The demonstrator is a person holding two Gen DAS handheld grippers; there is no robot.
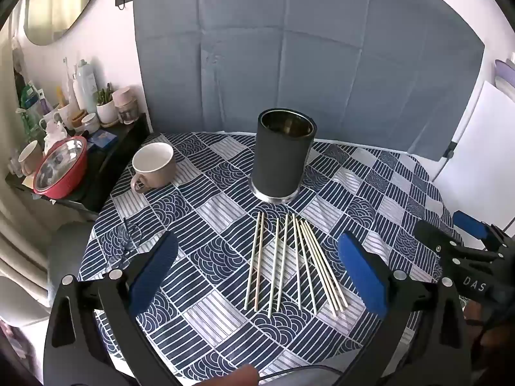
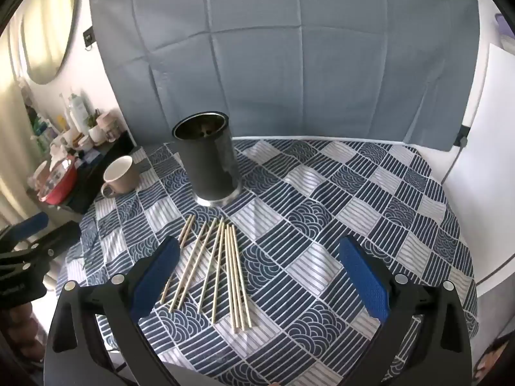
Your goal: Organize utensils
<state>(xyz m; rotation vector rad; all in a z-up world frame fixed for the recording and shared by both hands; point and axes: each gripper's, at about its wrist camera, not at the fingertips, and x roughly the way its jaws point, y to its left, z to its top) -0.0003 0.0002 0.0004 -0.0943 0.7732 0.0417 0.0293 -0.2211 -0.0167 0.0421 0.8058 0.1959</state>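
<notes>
Several pale wooden chopsticks (image 1: 289,263) lie loose, roughly side by side, on the blue-and-white patterned tablecloth (image 1: 206,212). Behind them stands a tall dark cylindrical holder (image 1: 283,154) with a metal base, upright, its inside dark. My left gripper (image 1: 257,263) hovers above the chopsticks, open, nothing between its blue pads. In the right wrist view the chopsticks (image 2: 212,267) lie left of centre, the holder (image 2: 209,157) behind them. My right gripper (image 2: 257,270) is open and empty, to the right of the sticks. The right gripper (image 1: 463,244) also shows at the left view's right edge.
A beige mug (image 1: 154,167) stands left of the holder. A dark side shelf (image 1: 106,157) at the left carries a red bowl (image 1: 61,170), bottles and small pots. A grey cloth backdrop (image 1: 289,64) hangs behind the table. A white panel (image 2: 482,160) stands at the right.
</notes>
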